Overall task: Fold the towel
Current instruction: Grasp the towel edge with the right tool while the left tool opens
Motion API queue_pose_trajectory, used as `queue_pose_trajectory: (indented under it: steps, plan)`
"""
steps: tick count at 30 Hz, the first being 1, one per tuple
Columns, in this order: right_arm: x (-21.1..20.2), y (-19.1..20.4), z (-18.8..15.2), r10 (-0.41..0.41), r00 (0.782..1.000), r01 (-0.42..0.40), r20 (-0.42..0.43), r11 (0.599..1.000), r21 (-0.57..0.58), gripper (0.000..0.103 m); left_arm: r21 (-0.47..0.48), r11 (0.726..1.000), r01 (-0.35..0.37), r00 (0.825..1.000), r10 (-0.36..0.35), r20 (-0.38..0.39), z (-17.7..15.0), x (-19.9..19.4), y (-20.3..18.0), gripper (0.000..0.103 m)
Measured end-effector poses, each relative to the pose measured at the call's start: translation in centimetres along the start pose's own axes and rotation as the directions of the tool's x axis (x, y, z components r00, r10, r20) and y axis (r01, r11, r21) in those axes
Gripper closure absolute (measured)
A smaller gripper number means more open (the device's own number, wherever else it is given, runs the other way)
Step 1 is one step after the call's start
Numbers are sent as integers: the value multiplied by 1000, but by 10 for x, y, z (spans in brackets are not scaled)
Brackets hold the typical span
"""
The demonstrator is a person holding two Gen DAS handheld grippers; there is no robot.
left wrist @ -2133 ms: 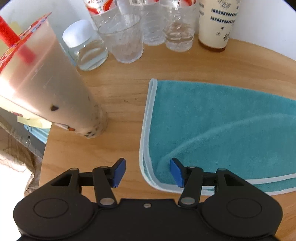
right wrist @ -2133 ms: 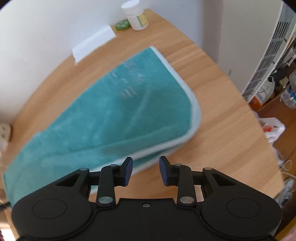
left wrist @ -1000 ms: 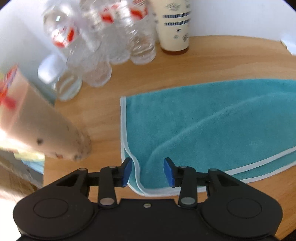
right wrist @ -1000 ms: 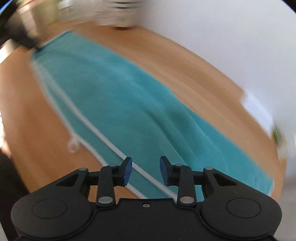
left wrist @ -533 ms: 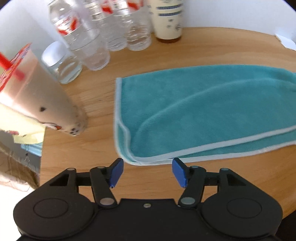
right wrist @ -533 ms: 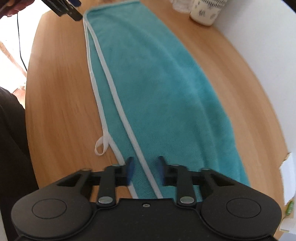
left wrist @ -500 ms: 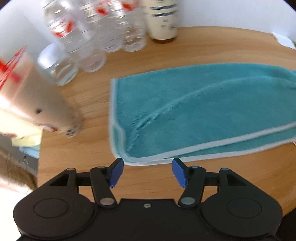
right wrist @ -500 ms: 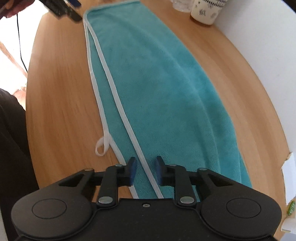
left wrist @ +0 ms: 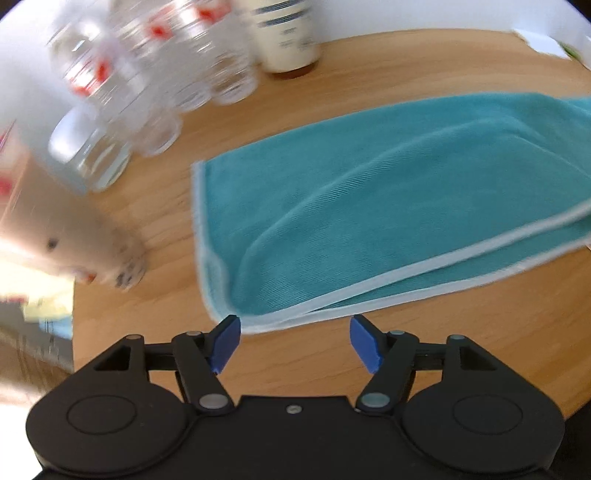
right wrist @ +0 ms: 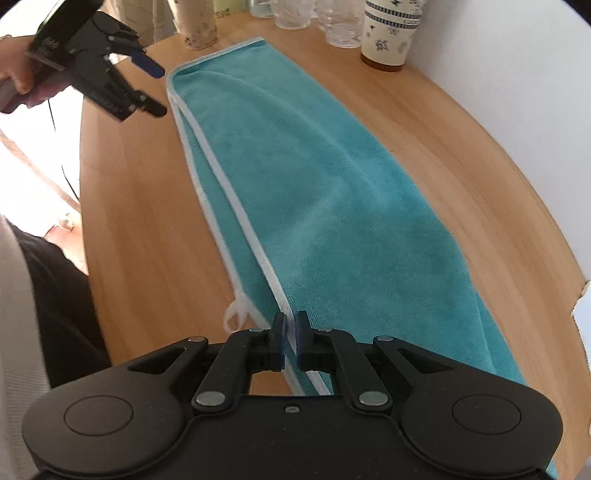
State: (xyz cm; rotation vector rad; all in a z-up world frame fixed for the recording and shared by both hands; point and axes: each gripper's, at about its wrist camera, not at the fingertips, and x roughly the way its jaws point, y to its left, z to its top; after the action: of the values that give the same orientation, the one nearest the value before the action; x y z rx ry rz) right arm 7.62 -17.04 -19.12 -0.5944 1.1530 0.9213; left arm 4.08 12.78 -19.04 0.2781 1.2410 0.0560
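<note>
— Saw the towel (right wrist: 332,177) lying folded once lengthwise across the wooden surface (right wrist: 140,221), white-bound edges stacked along the near side?

— Yes. Ran from beside the paper cup (right wrist: 391,33) and clear bottles (left wrist: 155,74) at one end down to the right tongs (right wrist: 290,341) at the other. Edges not quite flush; lower layer peeked out past the upper one.

— And the right tongs?

— Clenched on the towel's white hem, jaws nearly together with only the cloth between. Unclear whether both layers were caught or just the top one.

— The left tongs (left wrist: 293,341)?

— Released, jaws wide, hovering just short of the towel's near corner, touching nothing. Same seen from the right wrist view, held in a hand (right wrist: 14,79) above the surface.

— Risks from here?

— Several, probably. Only one layer pinched on the right would let the fold peel apart on lifting. Lifting one end alone would likely drag the cloth askew and worsen the offset hems. Could also snag the hanging loop (right wrist: 234,314) lying just beside the right tongs.

— And the drinks?

— Milk tea cup (left wrist: 66,236) and bottles stood near the left end; a wide swing of the left tongs or a flicked corner might tip one. Left view blurred, so exact clearance hard to judge.
</note>
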Motion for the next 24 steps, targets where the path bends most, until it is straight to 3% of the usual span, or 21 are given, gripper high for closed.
queue_pose_trajectory:
  steps: [3, 7, 11, 14, 15, 16, 17, 24]
  plan:
    - [0, -1, -7, 7, 1000, -7, -14, 1000, 30, 99, -105, 994, -15, 1000, 15, -5, 5, 1, 23, 31]
    - [8, 3, -13, -9, 1000, 10, -25, 999, 45, 98, -218, 976, 23, 1000, -19, 21, 16, 6, 46, 24]
    - [6, 0, -15, -13, 1000, 15, -24, 998, 63, 98, -233, 972, 28, 999, -22, 31, 27, 17, 51, 24]
    - [7, -2, -14, -15, 1000, 17, -28, 997, 70, 98, -222, 974, 44, 999, -40, 21, 31, 25, 47, 39]
    - [9, -2, -13, -16, 999, 18, -28, 997, 71, 98, -222, 974, 44, 999, -42, 16, 32, 27, 46, 59]
    - [9, -2, -13, -18, 999, 20, -27, 997, 73, 98, -222, 974, 47, 999, -46, 12, 32, 29, 45, 89]
    - [9, -2, -12, -21, 999, 23, -25, 997, 74, 98, -221, 974, 55, 998, -54, 11, 32, 31, 44, 95]
    - [9, -2, -9, -11, 1000, 11, 1, 995, 97, 98, -182, 983, 35, 999, -33, 14, 37, 26, 45, 98]
